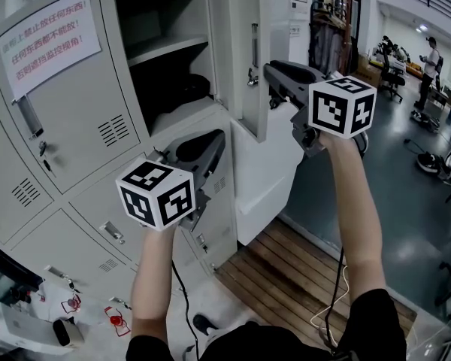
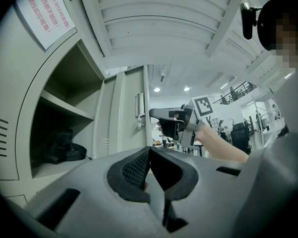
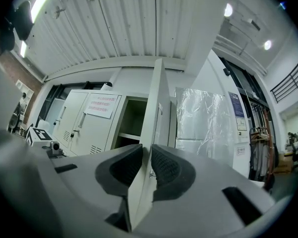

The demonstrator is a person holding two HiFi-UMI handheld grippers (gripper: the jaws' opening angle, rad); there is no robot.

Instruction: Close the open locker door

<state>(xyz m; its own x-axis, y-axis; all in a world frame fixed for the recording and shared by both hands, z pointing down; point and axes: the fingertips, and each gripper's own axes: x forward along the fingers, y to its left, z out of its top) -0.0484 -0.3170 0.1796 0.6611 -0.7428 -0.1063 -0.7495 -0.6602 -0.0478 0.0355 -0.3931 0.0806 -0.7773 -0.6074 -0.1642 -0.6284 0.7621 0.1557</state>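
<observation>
The grey locker door stands open, swung out toward me, with a handle and latch on its face. Behind it the open compartment has a shelf and a dark bag. My right gripper is at the door's free edge. In the right gripper view the door edge runs between the pads of the right gripper, which is shut on it. My left gripper is lower, in front of the locker below, shut and holding nothing. The left gripper view shows the left gripper, the door and the bag.
Closed lockers fill the left, one with a paper notice. A wooden pallet lies on the floor under my arms. A plastic-wrapped cabinet stands right of the door. Small items lie at lower left. A person stands far right.
</observation>
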